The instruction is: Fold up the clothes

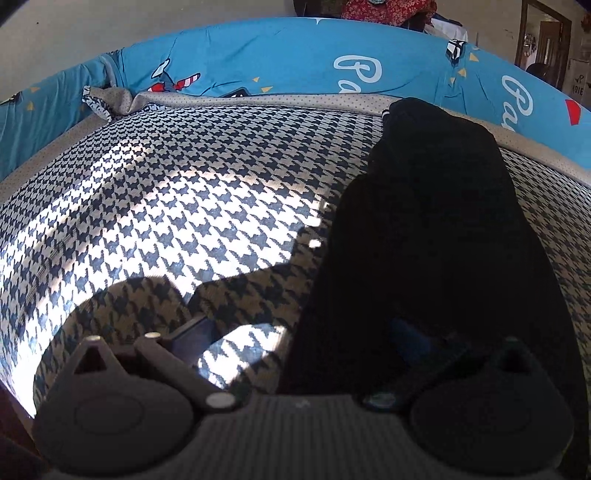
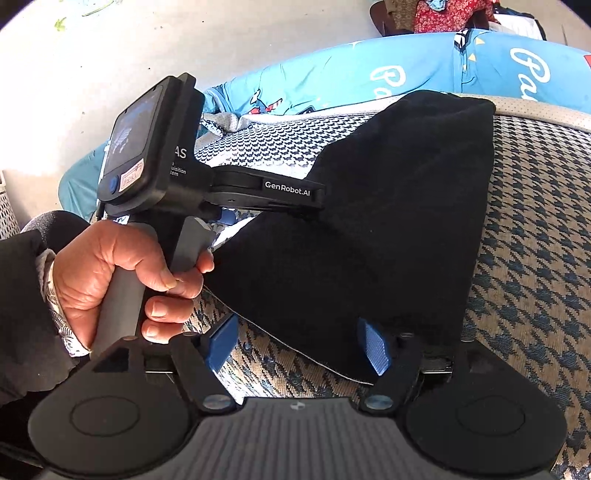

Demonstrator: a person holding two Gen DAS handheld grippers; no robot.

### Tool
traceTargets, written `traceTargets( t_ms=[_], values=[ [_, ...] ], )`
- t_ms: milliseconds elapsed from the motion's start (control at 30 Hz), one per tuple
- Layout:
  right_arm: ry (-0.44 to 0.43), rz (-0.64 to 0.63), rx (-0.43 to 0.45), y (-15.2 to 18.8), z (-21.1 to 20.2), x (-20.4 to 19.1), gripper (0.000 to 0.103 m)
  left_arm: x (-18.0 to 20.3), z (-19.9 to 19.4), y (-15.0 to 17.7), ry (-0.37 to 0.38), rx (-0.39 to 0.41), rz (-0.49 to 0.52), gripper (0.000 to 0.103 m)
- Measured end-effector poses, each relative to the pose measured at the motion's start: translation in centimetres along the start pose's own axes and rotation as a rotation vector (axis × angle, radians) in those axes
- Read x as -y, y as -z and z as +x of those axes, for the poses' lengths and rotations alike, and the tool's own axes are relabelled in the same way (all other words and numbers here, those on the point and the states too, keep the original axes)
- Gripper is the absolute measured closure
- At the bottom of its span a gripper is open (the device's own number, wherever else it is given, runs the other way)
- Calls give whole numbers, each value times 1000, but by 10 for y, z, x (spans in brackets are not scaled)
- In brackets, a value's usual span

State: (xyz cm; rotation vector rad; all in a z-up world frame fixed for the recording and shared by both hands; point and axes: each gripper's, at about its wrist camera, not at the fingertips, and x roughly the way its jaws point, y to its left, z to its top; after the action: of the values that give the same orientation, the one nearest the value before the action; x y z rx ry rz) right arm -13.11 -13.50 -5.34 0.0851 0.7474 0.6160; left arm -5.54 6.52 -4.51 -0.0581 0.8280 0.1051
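A black garment lies in a long strip on the houndstooth bed cover. In the left wrist view the garment fills the right side and drapes over my left gripper's right finger. My left gripper has its jaws apart, one finger on the cover, the other under the cloth. From the right wrist view, the left gripper reaches into the garment's left edge. My right gripper is open, its blue pads straddling the garment's near edge.
A blue printed quilt is bunched along the far edge of the bed. A grey dotted sheet border runs below it. A hand grips the left tool's handle. A red floral cloth lies beyond the bed.
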Motion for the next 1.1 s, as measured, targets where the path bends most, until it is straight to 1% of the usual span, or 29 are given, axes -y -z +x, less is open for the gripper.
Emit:
traceTargets(
  t_ms=[333,500,667,700,767,867,933,1033,1100],
  values=[
    [-13,2,-9,3,-2,-2,29,0,-15,14,-3,-22,12,0],
    [-7,-13,21,1,-5,-6,29,-1,-22,18,0,-29,6,0],
    [-21,-28,49,-7,-1,-10,29,-6,-35,13,4,45,-31,0],
    [-20,-32,53,-9,1,-11,29,-5,-35,13,12,45,-33,0],
    [-19,-41,56,-11,6,-13,29,-4,-33,13,29,28,-32,0],
    [-30,-31,17,-12,19,-12,29,0,-27,16,36,-7,-18,0],
    [-35,-29,7,-8,21,-13,28,1,-25,18,33,-23,-9,0],
    [-57,-48,-6,-5,20,-18,22,4,-26,21,19,-34,17,0],
    [-67,-52,-11,-3,19,-19,21,4,-29,24,19,-38,16,0]
  ],
)
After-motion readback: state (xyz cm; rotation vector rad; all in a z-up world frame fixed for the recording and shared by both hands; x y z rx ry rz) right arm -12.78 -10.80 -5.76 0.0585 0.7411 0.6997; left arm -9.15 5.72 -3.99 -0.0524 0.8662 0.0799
